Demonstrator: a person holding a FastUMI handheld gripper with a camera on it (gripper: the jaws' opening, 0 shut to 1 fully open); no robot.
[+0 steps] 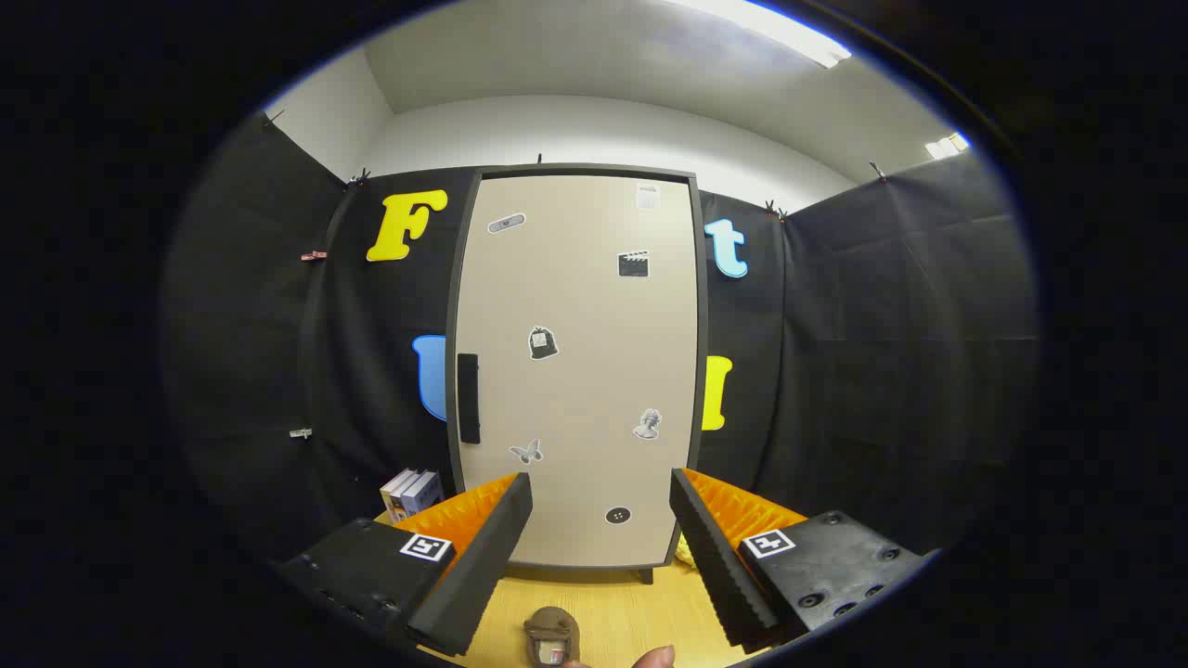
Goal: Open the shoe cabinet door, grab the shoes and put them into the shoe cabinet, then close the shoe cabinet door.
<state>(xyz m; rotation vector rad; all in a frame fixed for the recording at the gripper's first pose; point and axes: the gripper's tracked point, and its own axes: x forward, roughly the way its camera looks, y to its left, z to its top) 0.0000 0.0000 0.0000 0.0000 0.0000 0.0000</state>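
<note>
The tongs are held level with their fingers apart and nothing between them, facing the shoe cabinet, whose door is closed. A brown shoe lies on the tabletop before the cabinet, below the tongs. Books stand left of the cabinet.

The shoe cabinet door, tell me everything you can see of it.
The shoe cabinet door is a tall beige panel in a dark frame, shut and upright, facing the camera. A black vertical handle sits at its left edge; small stickers dot its face. The cabinet stands on the wooden floor. The gripper hangs open before it, touching nothing.
</note>
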